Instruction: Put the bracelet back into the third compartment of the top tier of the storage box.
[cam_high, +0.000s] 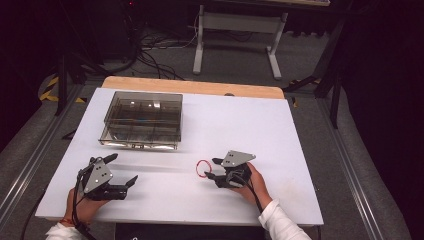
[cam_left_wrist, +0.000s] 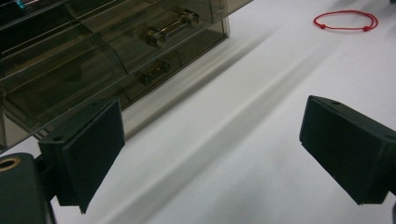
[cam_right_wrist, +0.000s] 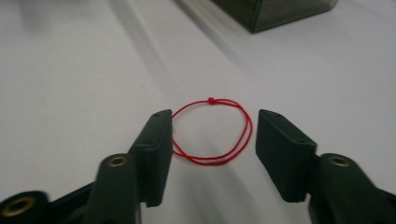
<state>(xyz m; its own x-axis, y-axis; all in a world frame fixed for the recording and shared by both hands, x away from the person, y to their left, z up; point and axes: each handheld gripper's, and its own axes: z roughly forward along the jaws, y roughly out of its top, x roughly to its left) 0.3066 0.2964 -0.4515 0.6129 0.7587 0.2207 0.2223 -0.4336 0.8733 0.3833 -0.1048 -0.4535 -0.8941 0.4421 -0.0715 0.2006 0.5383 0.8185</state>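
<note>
1. Two hand-held grippers work a white table (cam_high: 300, 150) on which a loop of red string (cam_high: 202, 168) lies flat, near the middle and a little toward the near edge.

2. Right gripper (cam_high: 212, 169), held in the person's right hand (cam_high: 253, 181), frames the red string (cam_right_wrist: 212, 132) between its black jaws: in the right gripper view one jaw sits at the loop's edge and the other stands just clear of it. The jaws are half parted and not pressing, so the string is not yet gripped.

3. Left gripper (cam_high: 123, 170) rests near the table's near-left corner with its jaws spread wide and nothing between them; its own view looks past them to the red string (cam_left_wrist: 346, 21) farther off.

4. Smoked clear drawer box (cam_high: 142, 120) stands toward the far-left part of the table, well apart from the string. In the left gripper view its drawers (cam_left_wrist: 140, 51) with metal handles appear pushed in.

5. Progress, as judged: the work seems at its very start, the approach to the string made and the pinch about to come. Lifting the string, opening a drawer and stowing it, if that is the aim, all remain.
</note>
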